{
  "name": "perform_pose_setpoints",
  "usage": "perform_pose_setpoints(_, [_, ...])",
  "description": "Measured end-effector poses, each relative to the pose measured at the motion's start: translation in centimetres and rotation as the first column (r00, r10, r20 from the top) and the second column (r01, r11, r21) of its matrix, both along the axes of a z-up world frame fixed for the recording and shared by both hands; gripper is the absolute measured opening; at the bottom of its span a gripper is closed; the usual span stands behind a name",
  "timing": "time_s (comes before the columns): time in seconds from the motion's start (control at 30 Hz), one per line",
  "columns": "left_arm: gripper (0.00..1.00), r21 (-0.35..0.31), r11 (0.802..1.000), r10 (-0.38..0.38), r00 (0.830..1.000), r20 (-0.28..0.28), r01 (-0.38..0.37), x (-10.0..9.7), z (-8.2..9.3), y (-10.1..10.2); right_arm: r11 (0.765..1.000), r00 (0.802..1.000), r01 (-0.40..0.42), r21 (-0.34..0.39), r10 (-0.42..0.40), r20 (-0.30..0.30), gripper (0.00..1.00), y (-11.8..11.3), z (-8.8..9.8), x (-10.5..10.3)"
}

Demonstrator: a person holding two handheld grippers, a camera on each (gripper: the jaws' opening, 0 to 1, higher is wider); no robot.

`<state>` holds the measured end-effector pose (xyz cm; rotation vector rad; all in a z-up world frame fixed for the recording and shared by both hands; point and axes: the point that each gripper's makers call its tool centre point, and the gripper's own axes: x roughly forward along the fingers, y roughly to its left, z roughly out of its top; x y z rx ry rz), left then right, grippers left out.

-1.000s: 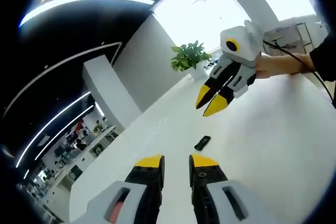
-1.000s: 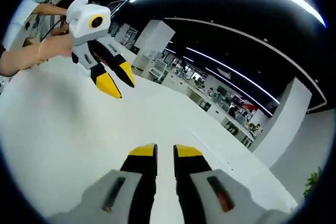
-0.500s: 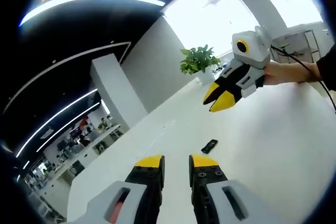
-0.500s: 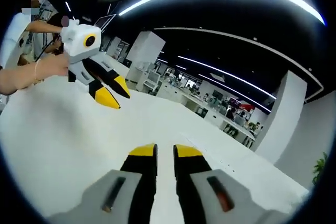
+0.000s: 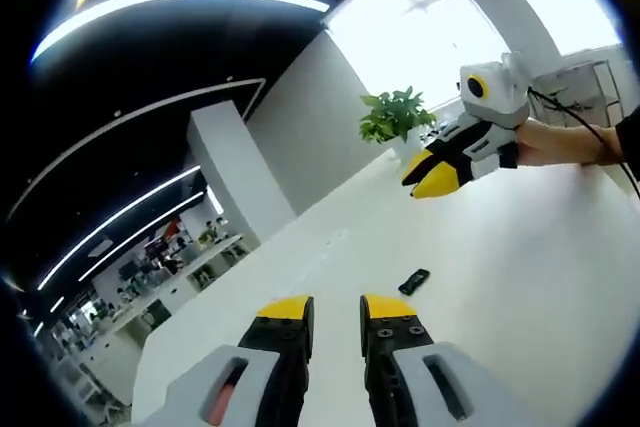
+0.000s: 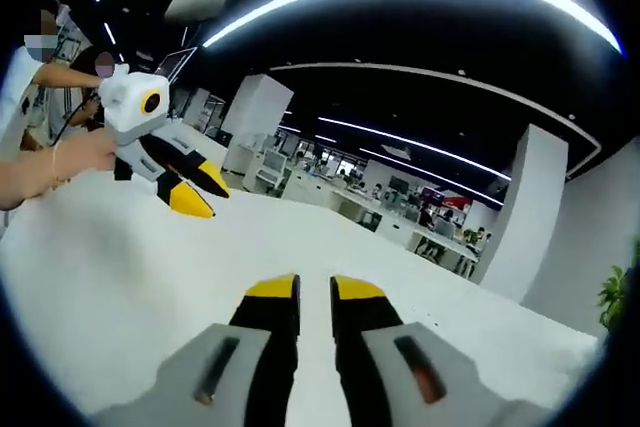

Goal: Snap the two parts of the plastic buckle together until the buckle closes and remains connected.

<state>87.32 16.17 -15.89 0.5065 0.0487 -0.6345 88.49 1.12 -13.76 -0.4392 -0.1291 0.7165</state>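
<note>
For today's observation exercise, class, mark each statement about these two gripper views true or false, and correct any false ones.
1. The buckle lies on the white table. True.
2. The left gripper is shut on the buckle. False: it holds nothing, and the buckle lies ahead of it.
3. A potted plant stands at the table's far end. True.
4. The right gripper rests flat on the table. False: a hand holds it up above the table.
</note>
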Motion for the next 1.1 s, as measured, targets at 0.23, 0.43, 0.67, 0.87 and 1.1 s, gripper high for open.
perform_pose_setpoints(0.23, [0.18,-0.037,0.999,0.015,1.0,-0.01,-0.015,0.1,0.5,0.2,0.999,0.999,0.015,0.038,-0.016,0.034,0.12,-0.6,1.4,-0.2])
perform_pose_setpoints(0.43, [0.18,-0.034,0.998,0.043,0.999,-0.02,-0.043,0.3,0.3,0.7,0.997,0.999,0.031,0.074,-0.031,0.008,0.12,-1.2,1.6,0.0])
perform_pose_setpoints(0.67, [0.18,-0.044,0.997,0.058,0.998,-0.024,-0.059,0.4,0.3,0.8,0.996,0.996,-0.006,-0.084,-0.002,-0.093,0.12,-0.2,-2.1,0.6])
perform_pose_setpoints(0.87, [0.18,-0.025,0.998,0.059,0.998,-0.027,-0.059,0.4,0.1,0.7,0.976,0.988,-0.016,-0.218,-0.017,-0.15,0.13,0.5,-6.3,1.8])
perform_pose_setpoints(1.1, [0.18,-0.027,0.998,0.06,0.998,-0.03,-0.06,0.4,0.0,0.8,0.966,0.977,-0.074,-0.246,0.021,-0.211,0.14,1.6,-8.9,1.8])
